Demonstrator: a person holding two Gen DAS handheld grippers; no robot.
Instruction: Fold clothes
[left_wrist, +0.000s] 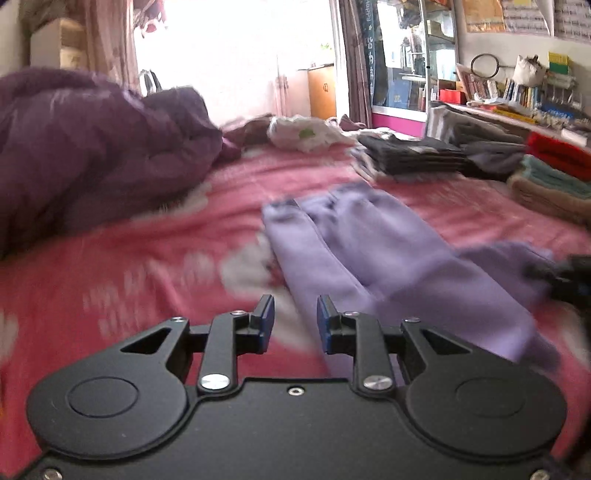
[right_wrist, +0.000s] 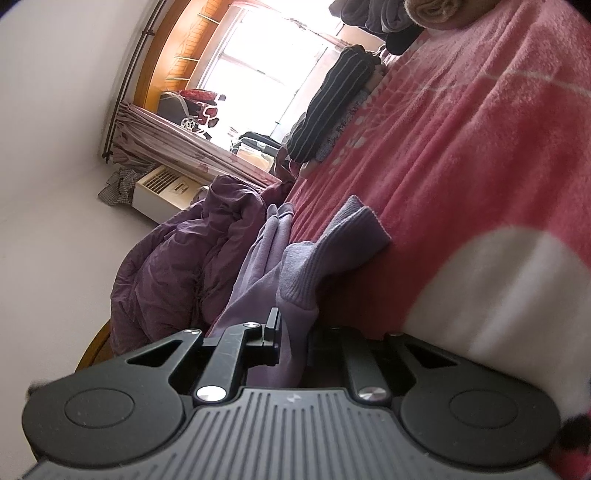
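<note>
In the left wrist view, the left gripper (left_wrist: 295, 314) hung over the pink bedspread (left_wrist: 129, 266) with its jaws a little apart and nothing between them. Just ahead of it, and slightly to the right, the lilac trousers (left_wrist: 369, 251) lay flat on the bedspread, the two legs side by side and running away toward the far side of the bed. Near the right edge of the trousers a dark blurred shape (left_wrist: 569, 277) sat against the cloth — probably the other gripper, though the blur made that hard to settle. Left of the trousers a dark purple quilt (left_wrist: 85, 147) was heaped up. Beyond the trousers sat a stack of dark folded clothes (left_wrist: 413, 155), with a crumpled white garment (left_wrist: 306, 133) to its left and more folded piles (left_wrist: 550, 173) to its right. Behind those, a shelf of books (left_wrist: 517, 92) ran along the wall.

In the right wrist view the picture was tilted hard, the bedspread (right_wrist: 461, 147) filling the right side. The right gripper (right_wrist: 291, 332) had its jaws clamped on a fold of the trousers (right_wrist: 295, 295) — the cloth ran straight between the fingers, and a ribbed cuff (right_wrist: 351, 232) stuck out beyond them onto the bedspread. To the left of the trousers lay the purple quilt (right_wrist: 177, 266), and beyond the trousers a striped stack of folded clothes (right_wrist: 332, 99) stood near the bright window (right_wrist: 266, 62).
</note>
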